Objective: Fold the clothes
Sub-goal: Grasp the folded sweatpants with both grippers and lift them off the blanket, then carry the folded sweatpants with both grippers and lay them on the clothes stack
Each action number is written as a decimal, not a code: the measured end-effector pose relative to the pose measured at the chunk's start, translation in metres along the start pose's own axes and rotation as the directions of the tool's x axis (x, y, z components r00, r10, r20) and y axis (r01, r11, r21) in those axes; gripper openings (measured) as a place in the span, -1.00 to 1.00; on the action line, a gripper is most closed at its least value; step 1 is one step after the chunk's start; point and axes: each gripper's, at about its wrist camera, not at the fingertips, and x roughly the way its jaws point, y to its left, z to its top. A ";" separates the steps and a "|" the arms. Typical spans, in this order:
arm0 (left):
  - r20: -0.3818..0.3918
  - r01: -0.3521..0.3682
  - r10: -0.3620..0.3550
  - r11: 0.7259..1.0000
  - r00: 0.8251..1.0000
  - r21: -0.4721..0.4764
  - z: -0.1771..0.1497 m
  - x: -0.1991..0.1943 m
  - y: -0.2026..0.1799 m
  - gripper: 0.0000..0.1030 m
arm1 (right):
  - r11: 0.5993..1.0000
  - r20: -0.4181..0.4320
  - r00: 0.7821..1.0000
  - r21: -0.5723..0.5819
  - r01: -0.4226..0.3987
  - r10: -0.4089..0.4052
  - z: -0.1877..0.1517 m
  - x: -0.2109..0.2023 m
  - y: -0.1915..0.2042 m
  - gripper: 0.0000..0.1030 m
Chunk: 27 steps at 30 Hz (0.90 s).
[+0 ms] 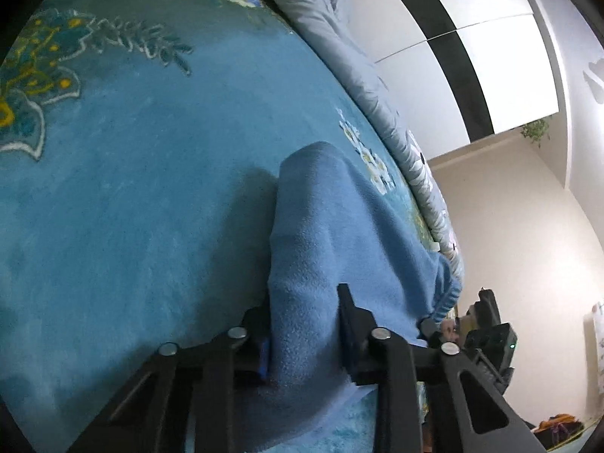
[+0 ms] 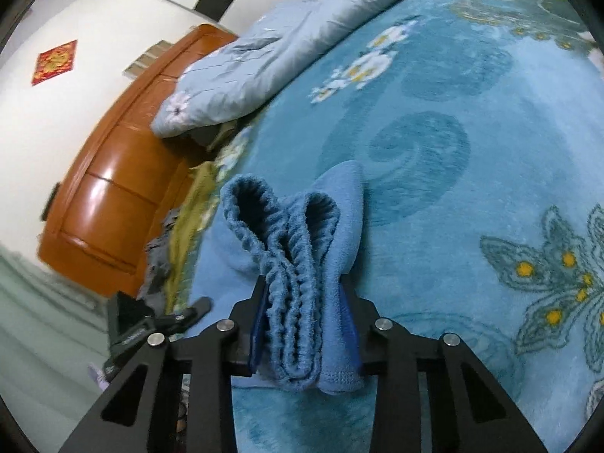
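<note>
A light blue fleece garment (image 1: 339, 234) lies folded on the teal patterned blanket (image 1: 132, 188). My left gripper (image 1: 305, 321) is shut on one end of it, the fabric pinched between the black fingers. In the right wrist view my right gripper (image 2: 305, 302) is shut on the garment's bunched elastic waistband (image 2: 290, 264), with the rest of the garment (image 2: 336, 219) draped ahead on the blanket (image 2: 453, 151). The right gripper also shows in the left wrist view (image 1: 487, 324), and the left gripper in the right wrist view (image 2: 151, 324).
A crumpled grey-blue quilt (image 2: 264, 60) lies along the bed's far side; it also shows in the left wrist view (image 1: 358, 75). A shiny orange wooden headboard (image 2: 120, 173) stands beyond the bed edge. White walls and a wardrobe (image 1: 472, 56) surround.
</note>
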 end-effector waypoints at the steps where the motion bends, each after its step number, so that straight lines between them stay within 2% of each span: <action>1: 0.000 0.001 -0.001 1.000 1.000 0.013 -0.002 -0.001 -0.008 -0.48 | 1.000 0.001 1.000 0.001 -0.025 0.025 0.000 -0.005 0.000 -0.31; 6: -0.017 0.023 -0.021 0.992 1.000 0.127 -0.020 -0.012 -0.059 -0.50 | 0.995 0.031 0.995 0.011 -0.096 0.096 0.003 -0.044 -0.005 -0.32; 8: -0.026 0.035 -0.031 0.980 0.999 0.197 -0.025 -0.014 -0.092 -0.53 | 0.995 0.088 0.992 -0.033 -0.093 0.096 0.010 -0.085 -0.003 -0.32; 10: -0.037 0.061 -0.053 0.959 0.998 0.276 -0.028 -0.012 -0.138 -0.53 | 0.993 0.145 0.985 -0.076 -0.087 0.097 0.017 -0.126 -0.001 -0.32; 13: -0.062 0.139 -0.124 0.920 0.990 0.366 -0.033 -0.004 -0.202 -0.53 | 0.988 0.228 0.968 -0.139 -0.073 0.104 0.027 -0.188 0.003 -0.32; 16: -0.134 0.249 -0.211 0.860 0.968 0.446 -0.042 0.018 -0.279 -0.53 | 0.979 0.310 0.945 -0.196 -0.048 0.109 0.037 -0.250 0.005 -0.32; 18: -0.188 0.304 -0.242 0.815 0.952 0.493 -0.051 0.035 -0.329 -0.53 | 0.983 0.360 0.931 -0.185 0.013 0.055 0.047 -0.297 -0.005 -0.32; 21: -0.274 0.371 -0.259 0.753 0.926 0.543 -0.074 0.073 -0.402 -0.52 | 0.981 0.433 0.901 -0.162 0.104 -0.024 0.062 -0.368 -0.018 -0.32; 24: -0.356 0.433 -0.265 0.697 0.896 0.572 -0.098 0.115 -0.470 -0.51 | 0.972 0.502 0.859 -0.132 0.192 -0.102 0.077 -0.439 -0.032 -0.32; 26: -0.388 0.463 -0.278 0.690 0.879 0.555 -0.115 0.144 -0.504 -0.51 | 0.963 0.541 0.827 -0.106 0.247 -0.153 0.086 -0.483 -0.043 -0.32; 27: -0.397 0.471 -0.279 0.684 0.874 0.557 -0.124 0.158 -0.517 -0.51 | 0.961 0.545 0.819 -0.080 0.263 -0.178 0.089 -0.493 -0.052 -0.32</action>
